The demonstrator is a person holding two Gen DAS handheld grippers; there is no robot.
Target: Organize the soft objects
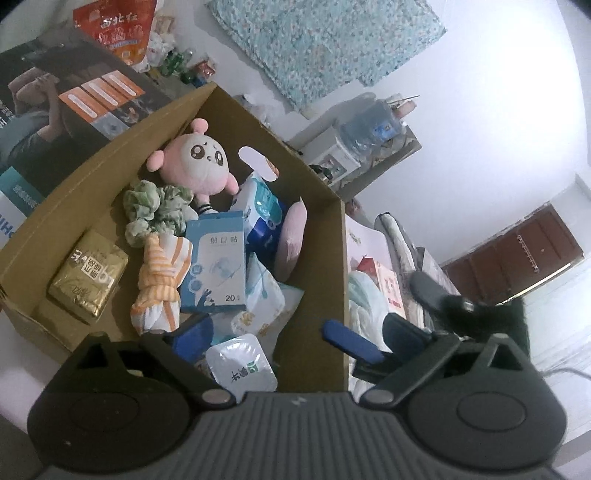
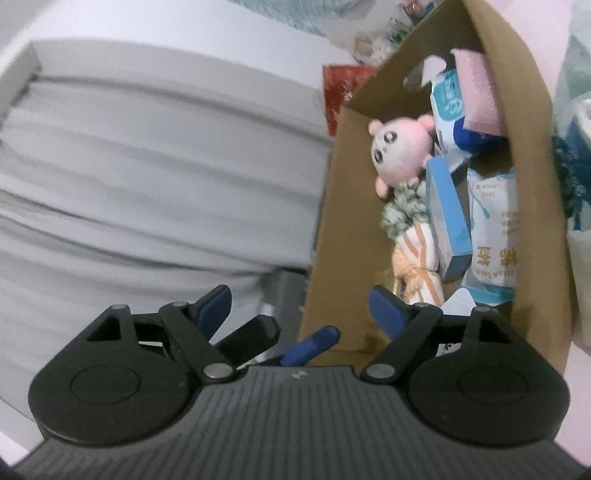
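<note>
One pink plush toy (image 1: 199, 162) and one blue box (image 1: 216, 262) lie in the carton (image 1: 325, 229); both tools gape wide, empty.

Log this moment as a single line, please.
left gripper: open, empty, over cardboard box | right gripper: open, empty | pink plush toy: in box

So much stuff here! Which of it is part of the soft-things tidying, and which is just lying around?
Part of the job:
cardboard box
pink plush toy
green scrunchie
orange striped cloth
pink pad

Just lying about:
gold packet
blue plaster box
water bottle
floral cloth
red snack bag
</note>
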